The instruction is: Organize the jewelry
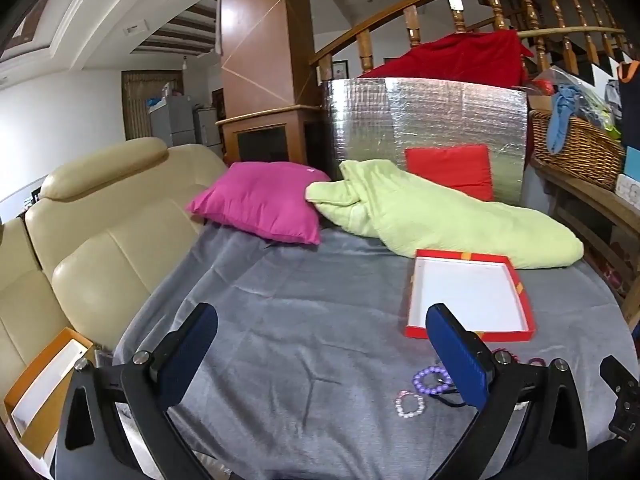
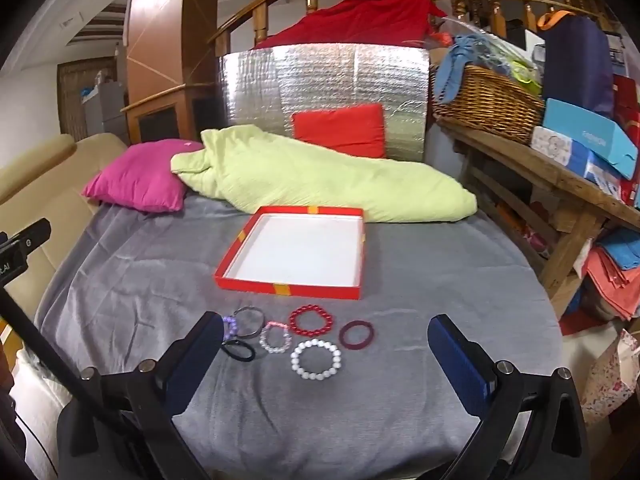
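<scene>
Hovering wide and empty, both grippers, left (image 1: 322, 354) and right (image 2: 326, 360), face the bed (image 2: 420, 380). Bracelets (image 2: 316, 359) lie loose between the right jaws, just short of the tray (image 2: 288, 282) beyond, probably their destination.

Both views look forward and somewhat downward from low over the grey blanket (image 2: 400, 380), each framed by its own gripper's two fingers. The left wrist view sits further left — the red tray (image 1: 412, 330) lies toward its right. The right wrist view faces the red tray (image 2: 288, 286) squarely. Both share tray, blanket and silver panel (image 2: 320, 76).
</scene>
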### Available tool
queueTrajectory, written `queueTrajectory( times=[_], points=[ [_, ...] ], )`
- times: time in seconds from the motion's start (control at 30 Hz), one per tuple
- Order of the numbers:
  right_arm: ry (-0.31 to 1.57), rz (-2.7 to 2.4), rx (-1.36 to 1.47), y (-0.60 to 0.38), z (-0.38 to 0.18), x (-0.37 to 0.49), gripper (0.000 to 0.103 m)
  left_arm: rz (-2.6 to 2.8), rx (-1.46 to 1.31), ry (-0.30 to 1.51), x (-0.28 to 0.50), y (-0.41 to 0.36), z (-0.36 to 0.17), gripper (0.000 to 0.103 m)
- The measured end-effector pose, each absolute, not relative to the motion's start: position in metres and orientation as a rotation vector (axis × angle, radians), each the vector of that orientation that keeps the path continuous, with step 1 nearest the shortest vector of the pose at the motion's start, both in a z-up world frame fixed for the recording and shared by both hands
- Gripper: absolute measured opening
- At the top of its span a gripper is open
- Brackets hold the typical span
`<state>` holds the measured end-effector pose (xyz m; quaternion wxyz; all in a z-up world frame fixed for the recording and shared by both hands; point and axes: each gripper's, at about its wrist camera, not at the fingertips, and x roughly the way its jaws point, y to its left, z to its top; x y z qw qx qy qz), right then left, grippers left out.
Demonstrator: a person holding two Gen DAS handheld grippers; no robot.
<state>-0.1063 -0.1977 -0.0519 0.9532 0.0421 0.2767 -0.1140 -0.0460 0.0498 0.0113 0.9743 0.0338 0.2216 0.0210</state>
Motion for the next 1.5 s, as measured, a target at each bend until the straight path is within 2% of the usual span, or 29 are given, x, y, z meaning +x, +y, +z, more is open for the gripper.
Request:
queueTrajectory(
  times=[0.47,0.97,1.37,1.5],
  points=[
    [0.601,-0.186,0.059,-0.170,-0.060,-0.086,0.103,0.086,0.053,0.481,-0.033,0.072,-0.007,0.103],
    [0.676,-0.197,0.142,-0.197,-0.099,-0.059,0.103,0.049,0.103,0.575,-0.002,0.045,-0.048,0.103],
    [0.769,-0.217,0.199,-0.262,-0.170,-0.046,0.103,-0.176,0.131,0.787,0.040,-0.002,-0.129,0.103],
    [0.820,-0.177,0.255,-0.277,-0.190,-0.033,0.095,-0.244,0.115,0.839,0.049,-0.013,-0.152,0.103]
  ],
)
